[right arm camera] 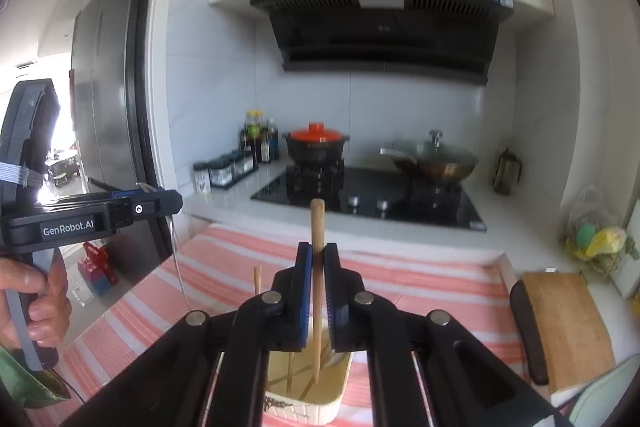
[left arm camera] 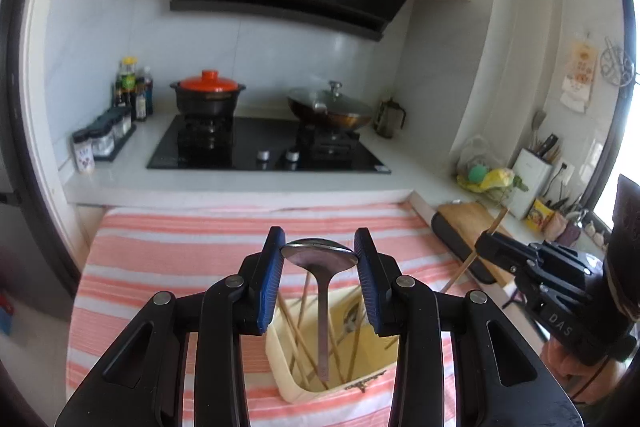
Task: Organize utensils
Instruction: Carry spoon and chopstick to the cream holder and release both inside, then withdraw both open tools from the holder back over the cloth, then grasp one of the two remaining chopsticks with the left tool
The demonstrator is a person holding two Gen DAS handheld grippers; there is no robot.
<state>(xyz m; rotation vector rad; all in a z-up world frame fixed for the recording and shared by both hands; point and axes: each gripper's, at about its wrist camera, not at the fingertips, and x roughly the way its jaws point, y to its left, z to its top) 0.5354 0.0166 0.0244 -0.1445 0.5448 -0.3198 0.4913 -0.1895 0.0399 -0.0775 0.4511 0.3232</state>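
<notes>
left tool point(right arm camera: 160, 205), "genrobot.ai" label point(right arm camera: 68, 228)

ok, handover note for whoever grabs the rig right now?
Left gripper: shut on the metal spoon by its bowl, handle hanging into the cream plastic bin.
Right gripper: shut on one wooden chopstick, held upright above the bin.
Bin sits on the pink-and-white striped cloth and still holds several chopsticks and another spoon.
Done: both items picked. Left: place them, then sort the rest.
</notes>
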